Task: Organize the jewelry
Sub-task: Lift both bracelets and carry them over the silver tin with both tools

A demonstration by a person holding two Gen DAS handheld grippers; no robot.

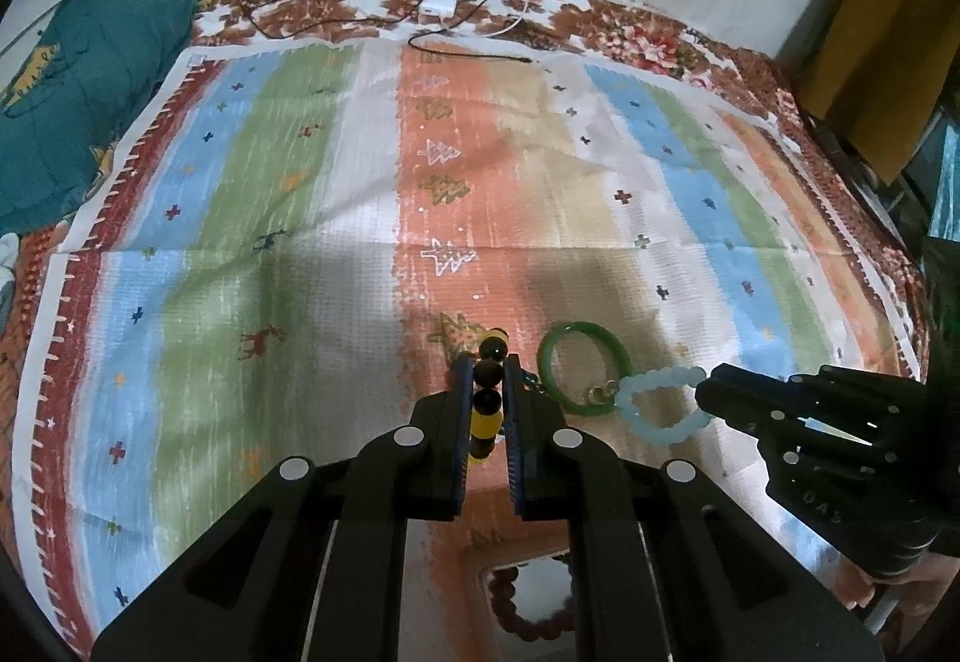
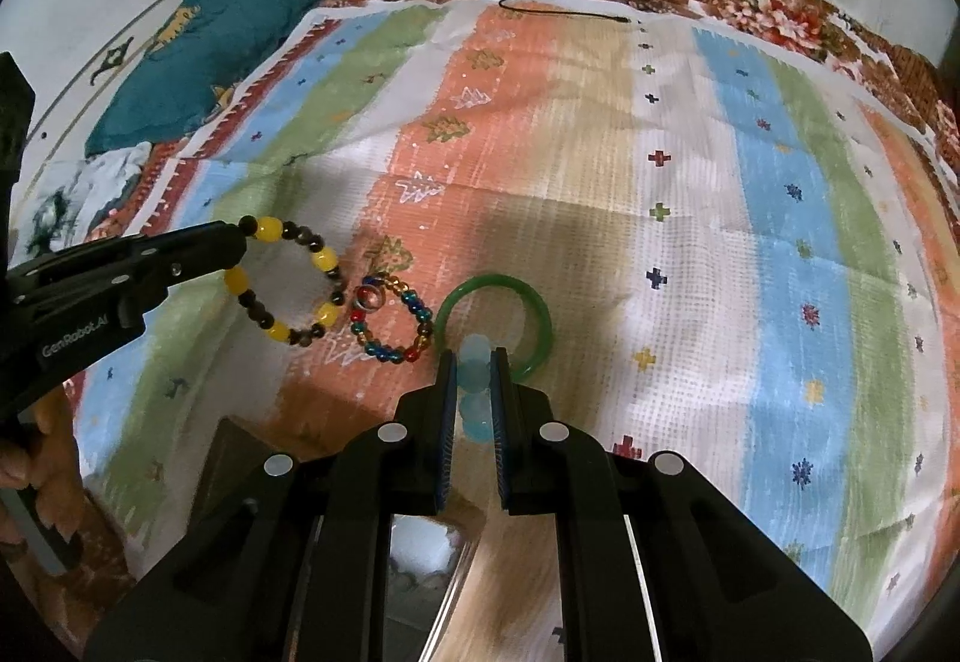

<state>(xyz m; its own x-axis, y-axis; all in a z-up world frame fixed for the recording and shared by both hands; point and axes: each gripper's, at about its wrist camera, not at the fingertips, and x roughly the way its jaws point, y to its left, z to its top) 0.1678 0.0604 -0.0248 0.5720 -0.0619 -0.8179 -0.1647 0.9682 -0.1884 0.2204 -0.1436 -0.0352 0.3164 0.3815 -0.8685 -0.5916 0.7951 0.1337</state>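
gripping one bracelet each: left tool [image 1: 487, 362] yellow-black bracelet [image 2: 288, 278], right tool [image 2: 474, 362] pale-blue bracelet [image 1: 657, 404].

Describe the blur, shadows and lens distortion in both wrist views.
Left wrist view: fisheye bends the striped cloth; the left gripper throws a dark shadow beneath; the cloth looks softly smeared. Right wrist view: same barrel curve, dark vignette corners, a shadow ahead of the right gripper, far edges blurred.
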